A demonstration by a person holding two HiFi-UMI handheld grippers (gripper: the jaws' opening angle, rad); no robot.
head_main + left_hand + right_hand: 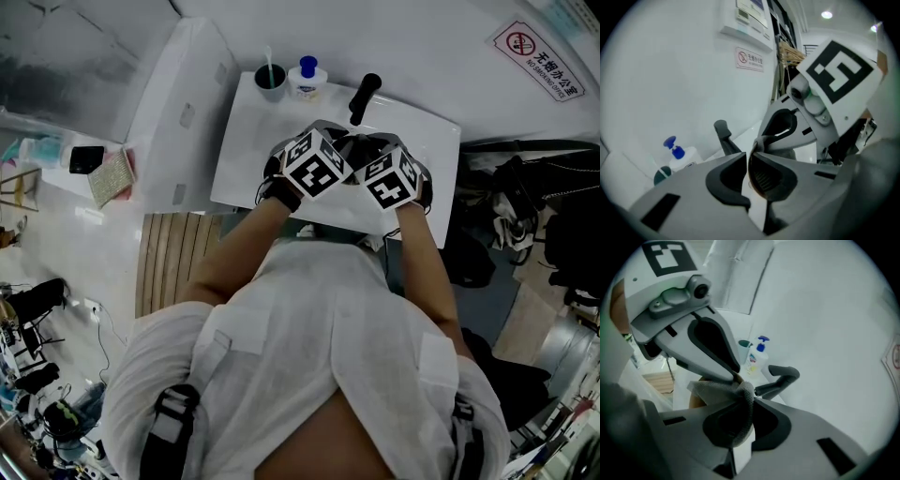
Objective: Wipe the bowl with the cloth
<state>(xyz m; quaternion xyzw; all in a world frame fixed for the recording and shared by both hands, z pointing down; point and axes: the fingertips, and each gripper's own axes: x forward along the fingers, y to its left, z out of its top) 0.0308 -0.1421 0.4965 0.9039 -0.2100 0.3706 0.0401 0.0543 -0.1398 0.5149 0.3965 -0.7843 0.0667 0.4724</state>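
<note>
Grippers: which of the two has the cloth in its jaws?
The right gripper: the grey cloth is pinched between its jaws. The left gripper grips only a thin brown edge, apparently the bowl's.

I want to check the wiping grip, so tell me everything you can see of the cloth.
The cloth is grey with a coarse woven texture, and it looks soft and bunched. The right gripper is shut on it, with a twisted fold running down between the jaws. From there it spreads as a flatter sheet toward the left gripper, lying against the brown bowl at that gripper's jaws. In the head view the grippers hide it.
</note>
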